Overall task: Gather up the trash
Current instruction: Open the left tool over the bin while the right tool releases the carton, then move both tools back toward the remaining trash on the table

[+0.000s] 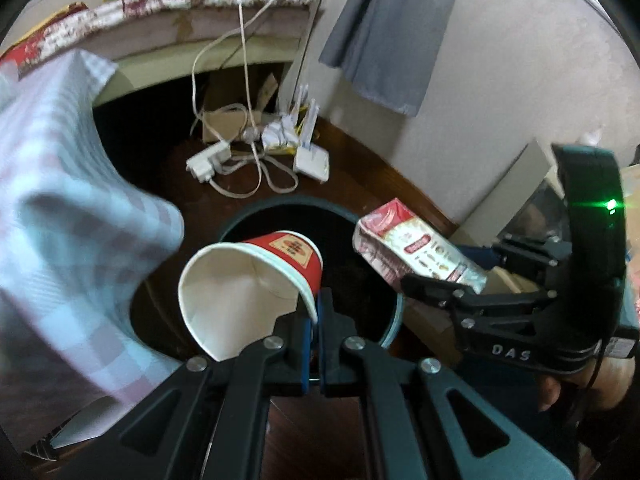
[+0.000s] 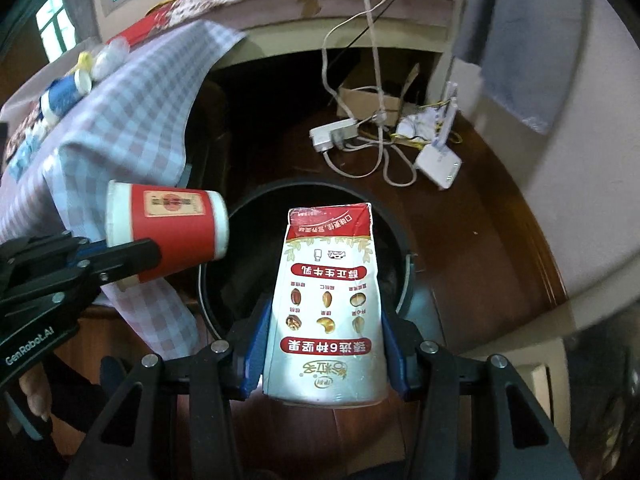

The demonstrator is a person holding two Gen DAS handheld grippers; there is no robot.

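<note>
Since both your tongs are loaded over the bin (image 2: 404, 280), watch the drop; left tongs (image 1: 316, 344) only pinch the red paper cup (image 1: 256, 280) by its rim, so it could slip early & land on the floor; right tongs (image 2: 324, 344) squeeze the milk carton (image 2: 326, 304) by its sides, held above the bin mouth. Dark wood floor (image 2: 480, 240), checkered cloth (image 2: 132, 112) draped off the desk close by, cables & a router (image 2: 438, 166) w/ power strip behind, bed at the back.
</note>
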